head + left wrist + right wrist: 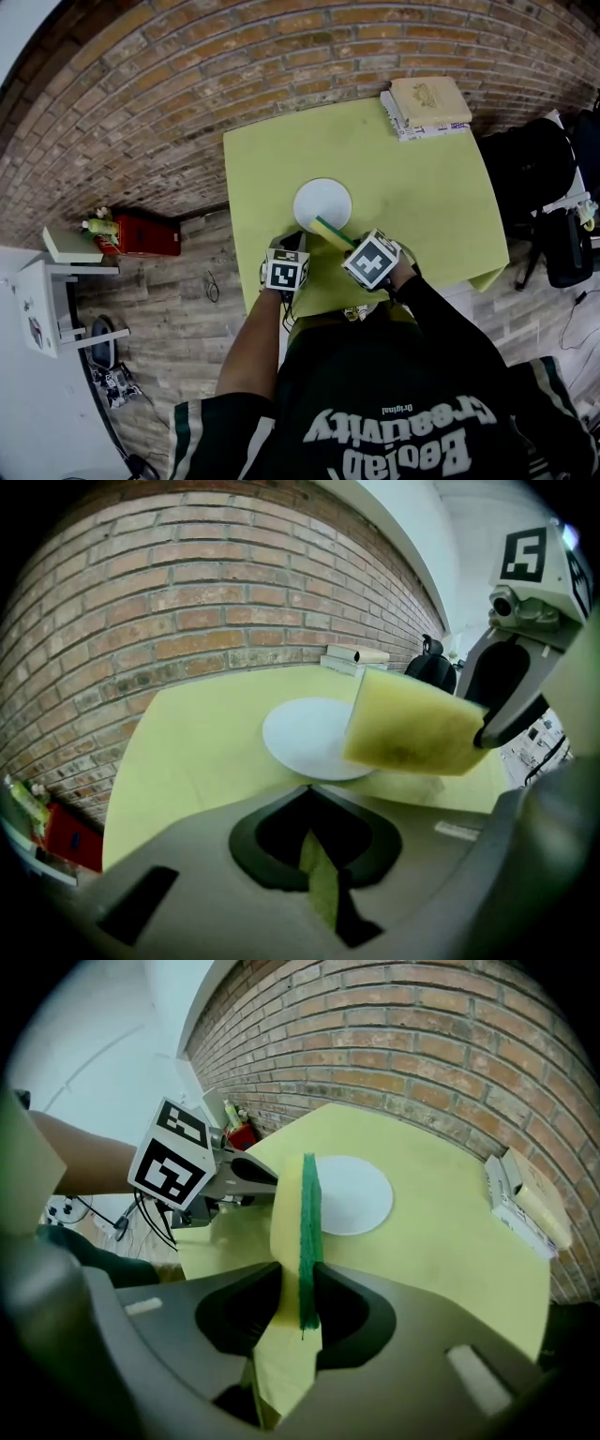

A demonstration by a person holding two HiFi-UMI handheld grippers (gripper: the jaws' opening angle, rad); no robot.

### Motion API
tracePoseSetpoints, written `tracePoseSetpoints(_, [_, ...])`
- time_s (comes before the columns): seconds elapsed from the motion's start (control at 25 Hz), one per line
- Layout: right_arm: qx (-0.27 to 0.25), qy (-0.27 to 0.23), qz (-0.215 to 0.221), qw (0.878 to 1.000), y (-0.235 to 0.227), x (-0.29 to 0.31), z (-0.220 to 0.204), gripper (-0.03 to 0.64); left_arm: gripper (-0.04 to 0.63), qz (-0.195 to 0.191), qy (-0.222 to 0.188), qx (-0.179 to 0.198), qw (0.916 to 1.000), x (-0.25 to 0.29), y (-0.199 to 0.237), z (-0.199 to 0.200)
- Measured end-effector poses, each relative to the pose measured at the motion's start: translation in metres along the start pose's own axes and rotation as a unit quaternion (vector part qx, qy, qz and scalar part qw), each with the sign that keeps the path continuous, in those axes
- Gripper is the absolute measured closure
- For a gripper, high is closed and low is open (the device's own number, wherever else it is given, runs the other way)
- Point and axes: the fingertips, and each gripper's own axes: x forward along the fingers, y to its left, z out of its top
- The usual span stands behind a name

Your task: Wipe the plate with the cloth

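Head view: the person's hands are mostly hidden under the marker cubes, with both forearms reaching up from the bottom of the frame to the near edge of the yellow-green table (422, 187). The left gripper (292, 238) sits just below the white plate (319, 199) at mid-frame. The right gripper (343, 243) angles in from the lower right, carrying the cloth (332, 231), a thick yellow pad with a green face. The cloth's far end overlaps the plate's lower right rim. A stack of books (427, 105) lies at the table's upper right corner and a red box (142, 234) stands on the floor at the left. The shirt (403, 412) shows upside-down print: "Creativity" and "Original" can be read, but the other word is unclear.

Left gripper view: this gripper's jaws meet at their tips and nothing is pinched there. The yellow-green sliver behind them is probably the table. At the right of the frame, the cloth hangs at the plate's right edge and seems raised off it. A dark smudge marks its yellow face.

Right gripper view: the jaws are clamped on the cloth, which stands on edge between them, green layer to the right. The plate lies beyond it at centre. The cloth's lower end is cut off behind the gripper body.
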Motion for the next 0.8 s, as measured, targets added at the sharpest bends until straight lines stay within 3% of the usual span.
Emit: tracePoseSetpoints(0.8, [-0.012, 0.033, 0.011, 0.999, 0.009, 0.017, -0.014, 0.495, 0.588, -0.003, 0.0, -0.002, 1.0, 0.0, -0.001, 0.0])
